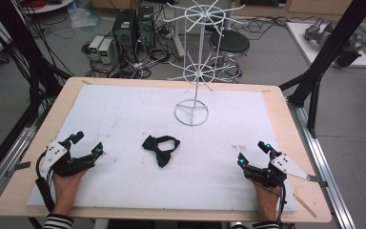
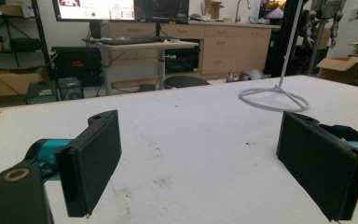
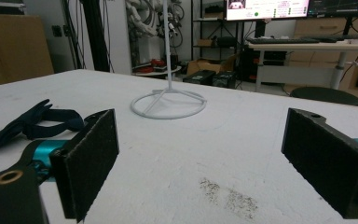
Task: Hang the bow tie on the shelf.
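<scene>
White padded sheet (image 1: 124,119) over wooden table (image 1: 286,143), matte, slightly fuzzy, marked by faint scuffs and a dark speckled patch; cluttered lab floor beyond with computer towers, cables and a black stool. Far left: left gripper (image 1: 87,145) resting on sheet, held in a hand with a striped cuff, jaws spread wide, nothing between the flat black pads (image 2: 93,163); grey three-cornered plate on top, teal fittings at jaw roots. Centre: black bow tie (image 1: 160,149) lying flat on sheet, well apart from both grippers, neck band looped behind the knot, untouched. Judged very light, soft and limp fabric, not fragile, likely to sag and fold when lifted; mild slip risk on smooth weave, offset by rough pad facing. Best hold judged at the centre knot, thickest and firmest part; band judged a second option for hanging. Behind it: white wire display stand (image 1: 191,113), round ring base, thin upright rod, two tiers of radiating spokes, rigid and light-looking. Far right: right gripper (image 1: 253,155) resting on sheet, jaws likewise spread, pads (image 3: 91,161) empty, bow tie seen off to its left.
</scene>
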The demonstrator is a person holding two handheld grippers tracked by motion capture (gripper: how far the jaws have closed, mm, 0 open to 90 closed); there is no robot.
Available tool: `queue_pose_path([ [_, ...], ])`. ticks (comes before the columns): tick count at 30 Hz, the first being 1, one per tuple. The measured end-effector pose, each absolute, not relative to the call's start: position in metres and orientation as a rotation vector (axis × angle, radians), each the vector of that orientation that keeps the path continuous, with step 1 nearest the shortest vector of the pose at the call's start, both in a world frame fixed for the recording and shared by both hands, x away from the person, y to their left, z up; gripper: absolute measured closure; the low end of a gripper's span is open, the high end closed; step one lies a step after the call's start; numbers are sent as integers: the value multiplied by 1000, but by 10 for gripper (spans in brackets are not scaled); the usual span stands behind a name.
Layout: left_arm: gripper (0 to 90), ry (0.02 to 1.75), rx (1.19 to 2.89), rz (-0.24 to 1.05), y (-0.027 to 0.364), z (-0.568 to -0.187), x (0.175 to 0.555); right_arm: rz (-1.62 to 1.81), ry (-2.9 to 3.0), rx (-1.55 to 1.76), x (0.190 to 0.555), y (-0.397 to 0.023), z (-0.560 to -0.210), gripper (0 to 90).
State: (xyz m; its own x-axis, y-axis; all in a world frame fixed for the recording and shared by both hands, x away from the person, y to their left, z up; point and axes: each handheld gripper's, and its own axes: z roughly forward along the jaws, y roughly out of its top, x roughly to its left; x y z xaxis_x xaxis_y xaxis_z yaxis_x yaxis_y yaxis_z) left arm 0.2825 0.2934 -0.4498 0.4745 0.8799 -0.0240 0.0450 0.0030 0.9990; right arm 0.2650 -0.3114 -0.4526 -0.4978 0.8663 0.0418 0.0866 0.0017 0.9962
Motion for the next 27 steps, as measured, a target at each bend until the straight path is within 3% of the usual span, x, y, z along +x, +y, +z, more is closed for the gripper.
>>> queue_pose_path([
  [10, 143, 826, 1504, 807, 282, -420, 290, 1560, 1646, 999, 265, -311, -453, 101],
  [27, 144, 742, 1752, 684, 242, -376, 324, 1562, 1644, 1002, 265, -312, -453, 101],
])
